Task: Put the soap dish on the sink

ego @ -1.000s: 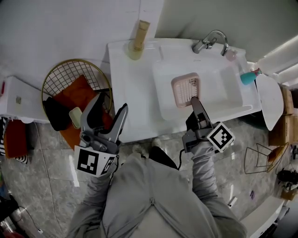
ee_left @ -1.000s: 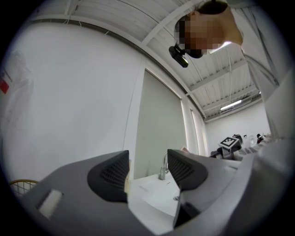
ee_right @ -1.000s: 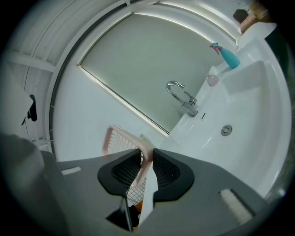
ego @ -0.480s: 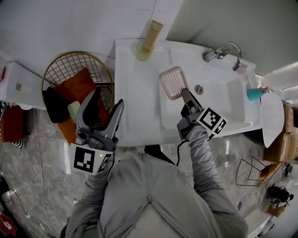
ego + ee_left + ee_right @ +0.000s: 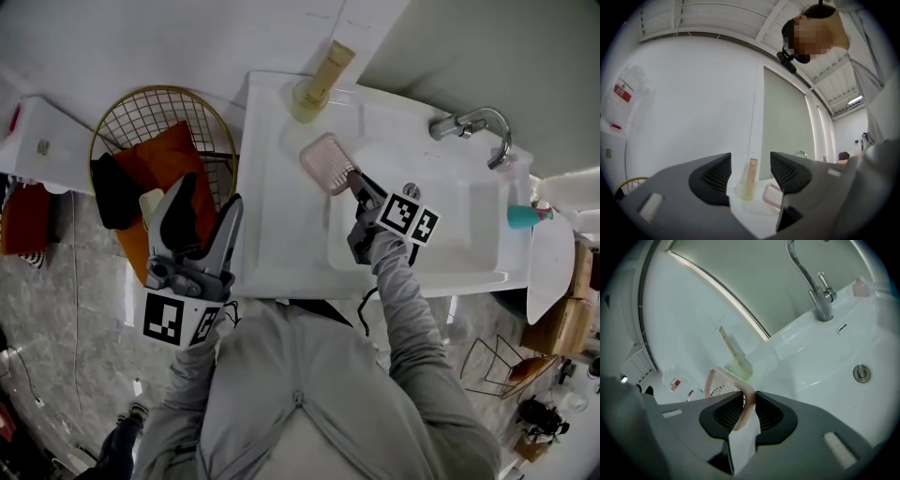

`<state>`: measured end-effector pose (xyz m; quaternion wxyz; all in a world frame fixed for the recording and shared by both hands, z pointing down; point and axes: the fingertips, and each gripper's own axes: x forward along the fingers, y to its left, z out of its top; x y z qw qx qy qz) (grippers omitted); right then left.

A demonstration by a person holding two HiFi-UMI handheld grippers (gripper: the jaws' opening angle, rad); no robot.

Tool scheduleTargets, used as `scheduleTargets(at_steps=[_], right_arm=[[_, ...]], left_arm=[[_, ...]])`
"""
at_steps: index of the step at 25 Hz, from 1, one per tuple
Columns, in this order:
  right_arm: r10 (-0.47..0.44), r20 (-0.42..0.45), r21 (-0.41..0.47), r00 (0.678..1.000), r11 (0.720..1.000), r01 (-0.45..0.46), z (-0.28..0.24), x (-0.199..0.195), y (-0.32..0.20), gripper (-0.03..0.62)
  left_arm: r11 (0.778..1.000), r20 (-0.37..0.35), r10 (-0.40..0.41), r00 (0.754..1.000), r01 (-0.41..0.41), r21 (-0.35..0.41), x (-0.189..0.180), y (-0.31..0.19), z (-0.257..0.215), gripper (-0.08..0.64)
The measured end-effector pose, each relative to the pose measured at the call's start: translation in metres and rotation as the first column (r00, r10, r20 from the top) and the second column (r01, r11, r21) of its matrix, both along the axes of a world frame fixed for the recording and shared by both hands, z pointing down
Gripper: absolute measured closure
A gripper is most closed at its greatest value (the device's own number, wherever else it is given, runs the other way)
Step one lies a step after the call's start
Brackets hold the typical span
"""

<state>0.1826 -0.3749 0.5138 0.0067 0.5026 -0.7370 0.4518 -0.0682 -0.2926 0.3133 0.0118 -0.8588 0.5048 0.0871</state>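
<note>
The pink slatted soap dish (image 5: 326, 161) hangs tilted in the air over the far-left corner of the basin, where it meets the flat left ledge of the white sink (image 5: 277, 220). The right hand-held gripper (image 5: 357, 185) is clamped on the dish's near rim, with its jaws pinching the thin edge.

To set the dish down well, it should probably be levelled first, then lowered until its underside lies flat on that bare surface, short of the pale cup (image 5: 307, 99) at the far edge. The jaws should part only once the dish rests there, since a thin-rim pinch could let it swing or slide towards the basin.

The left hand-held gripper (image 5: 208, 199) is held low beside the wire basket (image 5: 127, 117), with its jaws apart and nothing between them.
</note>
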Motion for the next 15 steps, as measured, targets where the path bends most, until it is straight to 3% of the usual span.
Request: scheduleTargets(at_steps=[6,15], right_arm=[[-0.102,-0.048,-0.064,0.994,0.993,0.099,0.023,-0.018,-0.011,0.510],[-0.183,-0.094,-0.116,0.979,0.978,0.171,0.041,-0.035,-0.021,0.511]], left_arm=[[0.999,0.002,-0.030,1.000,0.030,-0.012,-0.001,-0.001,0.005,0.276],[0.998,-0.004,-0.063,0.998,0.063,-0.021,-0.008,-0.006,0.009,0.276]])
